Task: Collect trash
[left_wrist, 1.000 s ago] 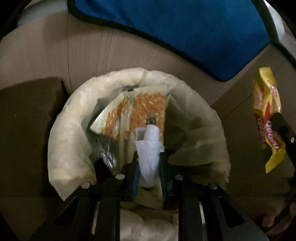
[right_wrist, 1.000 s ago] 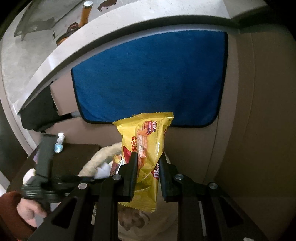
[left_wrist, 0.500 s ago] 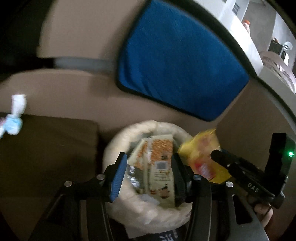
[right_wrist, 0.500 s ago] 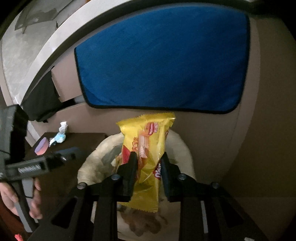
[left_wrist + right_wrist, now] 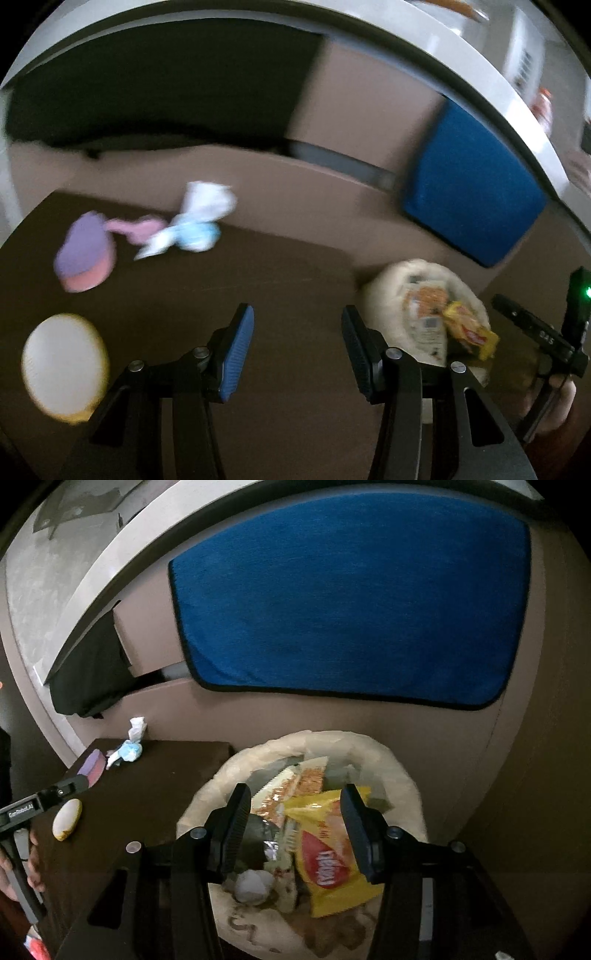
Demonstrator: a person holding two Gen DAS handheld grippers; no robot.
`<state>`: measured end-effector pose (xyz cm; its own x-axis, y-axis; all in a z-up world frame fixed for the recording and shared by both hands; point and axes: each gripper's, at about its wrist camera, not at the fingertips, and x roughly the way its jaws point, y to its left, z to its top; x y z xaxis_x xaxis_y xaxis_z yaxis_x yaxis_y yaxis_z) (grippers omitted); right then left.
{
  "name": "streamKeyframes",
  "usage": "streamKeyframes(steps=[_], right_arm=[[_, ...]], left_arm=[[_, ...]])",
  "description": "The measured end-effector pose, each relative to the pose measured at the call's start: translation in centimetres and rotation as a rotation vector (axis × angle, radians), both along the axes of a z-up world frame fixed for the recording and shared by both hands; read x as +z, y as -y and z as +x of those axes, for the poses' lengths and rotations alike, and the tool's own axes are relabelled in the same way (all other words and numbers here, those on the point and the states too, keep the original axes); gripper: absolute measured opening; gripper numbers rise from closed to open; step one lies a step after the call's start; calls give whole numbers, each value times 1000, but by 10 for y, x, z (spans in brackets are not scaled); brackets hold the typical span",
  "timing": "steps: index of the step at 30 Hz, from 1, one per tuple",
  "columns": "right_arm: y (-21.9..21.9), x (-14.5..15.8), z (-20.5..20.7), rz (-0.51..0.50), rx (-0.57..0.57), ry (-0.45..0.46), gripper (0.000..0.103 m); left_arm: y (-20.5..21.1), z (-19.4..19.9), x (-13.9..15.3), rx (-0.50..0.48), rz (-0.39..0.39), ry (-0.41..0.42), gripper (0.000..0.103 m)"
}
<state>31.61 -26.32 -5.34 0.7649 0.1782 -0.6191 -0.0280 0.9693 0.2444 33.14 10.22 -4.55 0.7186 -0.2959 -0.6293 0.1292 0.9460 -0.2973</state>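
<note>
**Snack wrapper in the lined bin; both jaws empty**

The yellow snack wrapper [image 5: 328, 853] lies inside the lined trash bin [image 5: 402, 775], on top of an orange-printed packet [image 5: 306, 779], a crumpled white tissue [image 5: 253, 886] and other wrappers. The right gripper [image 5: 295, 830] hangs directly above the bin; its jaws are opening and press on nothing, the wrapper lying below and between them. Just left of the bin stands a dark tabletop [image 5: 229, 280]. The left gripper [image 5: 297, 349] hovers over this tabletop, jaws apart and empty. On the tabletop, well left of the bin, rest a white-and-blue crumpled wrapper [image 5: 195, 229], a purple-and-pink object [image 5: 85, 258] and a white oval with a yellow rim [image 5: 64, 365]. Behind the bin, a blue cloth [image 5: 351, 598] hangs against a beige panel.
</note>
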Motion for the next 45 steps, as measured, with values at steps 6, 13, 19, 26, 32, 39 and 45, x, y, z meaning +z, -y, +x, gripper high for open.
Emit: streamKeyframes(steps=[6,13,19,26,32,39,45], right_arm=[[-19,-8,5,1,25,-38,48],[-78,0,19,16,141,3,48],[-137,-2,43,17,243,14,48],[-182,-21,67,-16,308,-35,47],[-185,-34,77,-19,309,-65,47],[-181,-44,86,-19,312,-90,47],[-190,-45,89,7,326,-91,47]], left_arm=[[-68,-14,-6,119,10,23,50],[-153,16,-9,235,-65,11,51],[-214,83,-29,338,-151,-96,51],[-189,160,-37,147,-107,-151,51],[-164,214,-61,75,-68,-245,51],[-145,204,-63,-4,46,-264,50],[-136,147,-62,-120,10,-292,50]])
